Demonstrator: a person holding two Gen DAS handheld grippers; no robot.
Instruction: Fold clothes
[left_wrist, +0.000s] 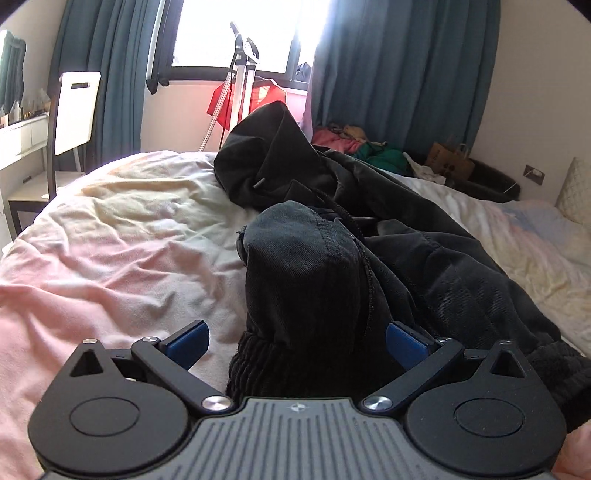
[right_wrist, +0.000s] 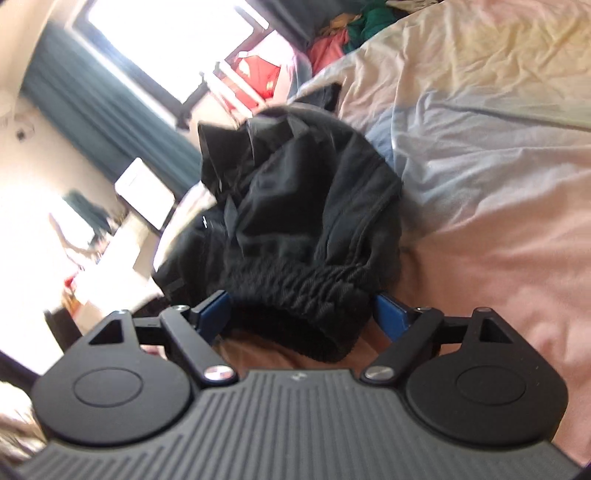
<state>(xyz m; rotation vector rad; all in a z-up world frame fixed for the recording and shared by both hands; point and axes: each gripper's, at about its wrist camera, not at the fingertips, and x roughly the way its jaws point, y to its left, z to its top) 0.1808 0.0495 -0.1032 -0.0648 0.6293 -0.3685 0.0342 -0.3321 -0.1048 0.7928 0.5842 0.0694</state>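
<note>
A black hooded garment (left_wrist: 369, 229) lies crumpled across the bed (left_wrist: 122, 236), its hood (left_wrist: 266, 155) raised at the far side. A bunched part with a ribbed cuff (left_wrist: 258, 354) rises between the fingers of my left gripper (left_wrist: 297, 345), which is open; the left blue pad (left_wrist: 188, 341) stands clear of the cloth. In the tilted right wrist view the same garment (right_wrist: 295, 206) is heaped up, and its ribbed hem (right_wrist: 306, 295) lies between the spread fingers of my right gripper (right_wrist: 301, 315), also open.
The bed carries a wrinkled pink, cream and pale blue sheet (right_wrist: 480, 166). Beyond it are teal curtains (left_wrist: 399, 74), a bright window (left_wrist: 236, 33), a white chair (left_wrist: 74, 114) at a desk on the left, a drying rack (left_wrist: 240, 92) and a pile of coloured clothes (left_wrist: 369, 147).
</note>
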